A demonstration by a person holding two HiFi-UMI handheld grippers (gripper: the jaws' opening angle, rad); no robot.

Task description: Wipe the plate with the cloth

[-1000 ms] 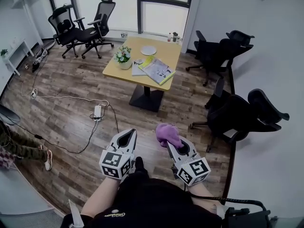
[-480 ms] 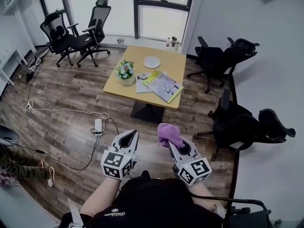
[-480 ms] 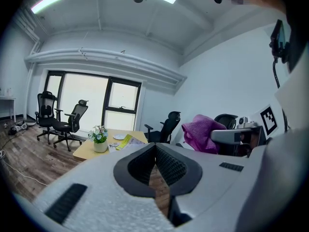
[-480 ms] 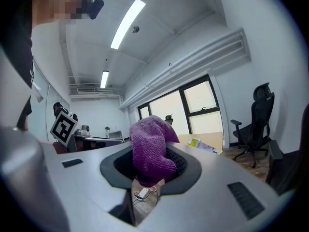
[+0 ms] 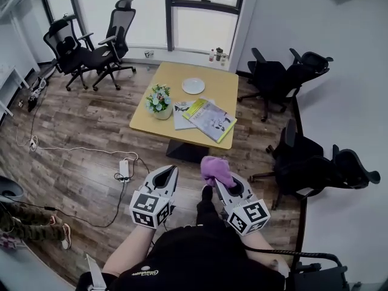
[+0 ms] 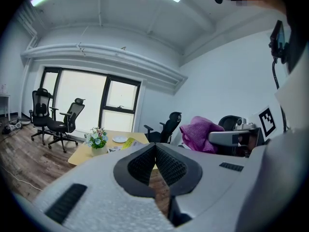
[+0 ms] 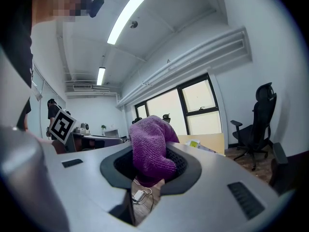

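The purple cloth (image 5: 215, 170) sits bunched in the right tool (image 5: 219, 180), whose jaws are clamped on its lower part, so that the bulk of it puffs up above and ahead of the tips. In the right gripper view the cloth (image 7: 150, 146) fills the gap between the dark pads and droops a little below them. The white plate (image 5: 193, 85) lies well ahead of both tools, on the far part of the yellow counter (image 5: 227, 90), with nothing touching it. Nearer the tools on that counter are an open booklet (image 5: 212, 119) and, ahead of the left tool, a pot of flowers (image 5: 159, 100).

The left tool (image 5: 170, 170) is held just beside the right one, at about the same height, pointing forward towards the counter. Its jaws are pressed together at the tips with nothing between them, which the left gripper view (image 6: 155, 146) shows plainly. Both tools are carried low in front of the person's body, forearms bent and close in, over the wooden floor (image 5: 91, 144) and short of the counter. Black office chairs (image 5: 285, 71) stand off to the right of the right tool.
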